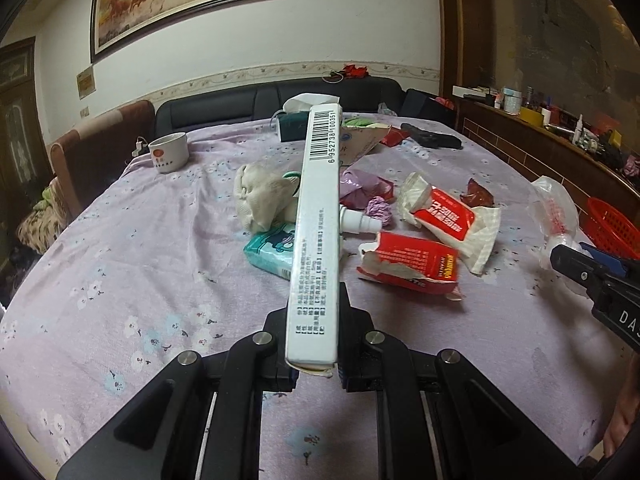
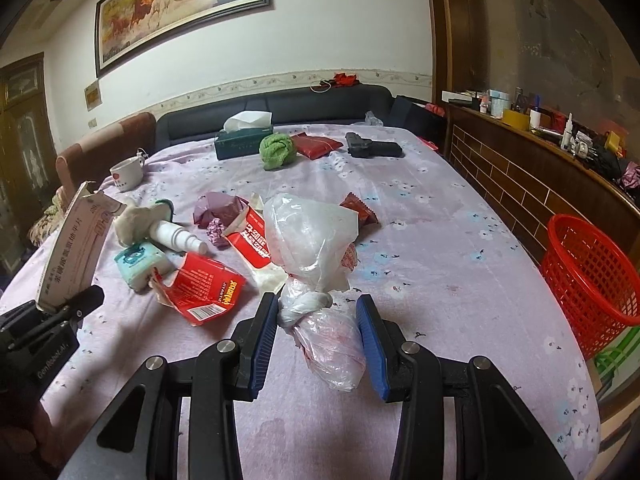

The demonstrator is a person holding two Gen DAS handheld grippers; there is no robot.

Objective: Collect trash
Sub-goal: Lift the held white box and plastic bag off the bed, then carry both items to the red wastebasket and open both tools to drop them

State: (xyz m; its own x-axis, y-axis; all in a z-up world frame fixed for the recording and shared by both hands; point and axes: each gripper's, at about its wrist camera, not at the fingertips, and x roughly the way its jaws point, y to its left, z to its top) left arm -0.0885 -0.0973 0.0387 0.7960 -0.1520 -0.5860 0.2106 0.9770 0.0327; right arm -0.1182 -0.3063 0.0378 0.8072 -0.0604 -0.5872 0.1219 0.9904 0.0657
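We clamp white box [image 1: 316, 236] in left gripper [image 1: 316, 344]; right gripper [image 2: 318, 340] jaws spread around knotted plastic bag [image 2: 316, 248]. We close squarely on knot, then carry to red basket [image 2: 592, 276].

Domestic living room. A framed horse painting [image 2: 182, 8] hangs on the white wall above a dark sofa [image 2: 276, 106], and a bench under a floral lilac cloth [image 2: 440, 248] carries a cup [image 2: 127, 174] and tissue box [image 2: 244, 142]. A cluttered wooden sideboard [image 2: 532, 160] and red plastic basket [image 2: 592, 280] stand alongside.
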